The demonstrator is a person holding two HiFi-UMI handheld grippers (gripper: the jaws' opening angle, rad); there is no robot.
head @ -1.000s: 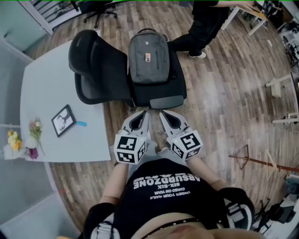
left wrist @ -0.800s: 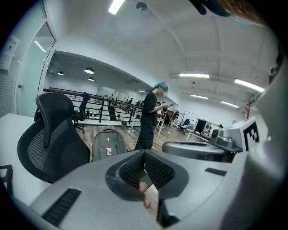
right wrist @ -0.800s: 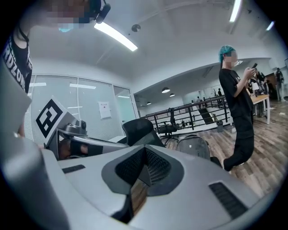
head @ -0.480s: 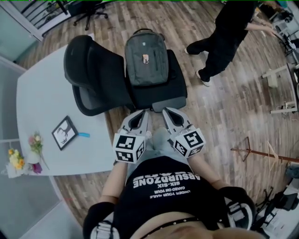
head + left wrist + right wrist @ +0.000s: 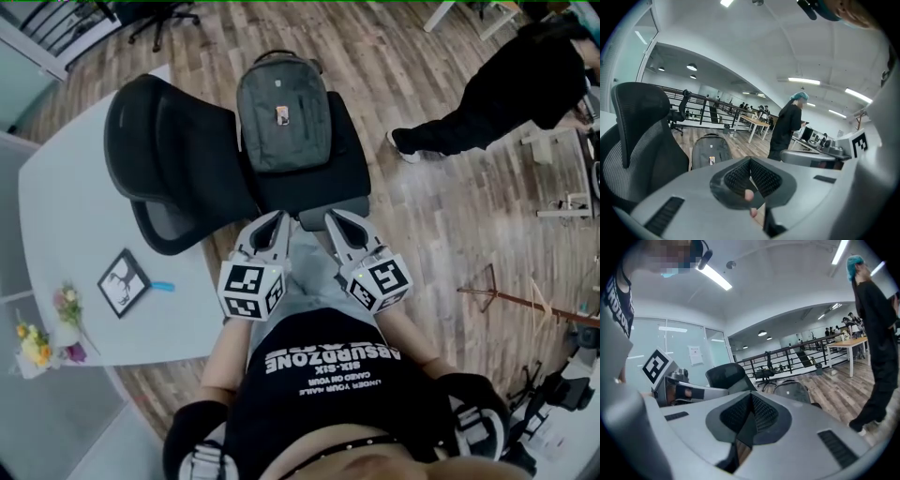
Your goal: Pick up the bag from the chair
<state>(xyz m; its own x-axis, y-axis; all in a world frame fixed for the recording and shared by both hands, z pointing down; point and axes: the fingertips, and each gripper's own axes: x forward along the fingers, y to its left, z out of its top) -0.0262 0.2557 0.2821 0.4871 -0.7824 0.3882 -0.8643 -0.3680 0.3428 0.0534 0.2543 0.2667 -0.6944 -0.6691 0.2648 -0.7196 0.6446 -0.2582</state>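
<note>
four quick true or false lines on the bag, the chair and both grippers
1. The grey backpack sits on the black chair. True.
2. The left gripper is clamped on the backpack. False: its jaws are shut on nothing, clear of the backpack.
3. The right gripper has its jaws together and holds nothing. True.
4. The picture frame lies on the floor. False: it lies on the pale table.

"ABSURDZONE" on the person's black shirt
</note>
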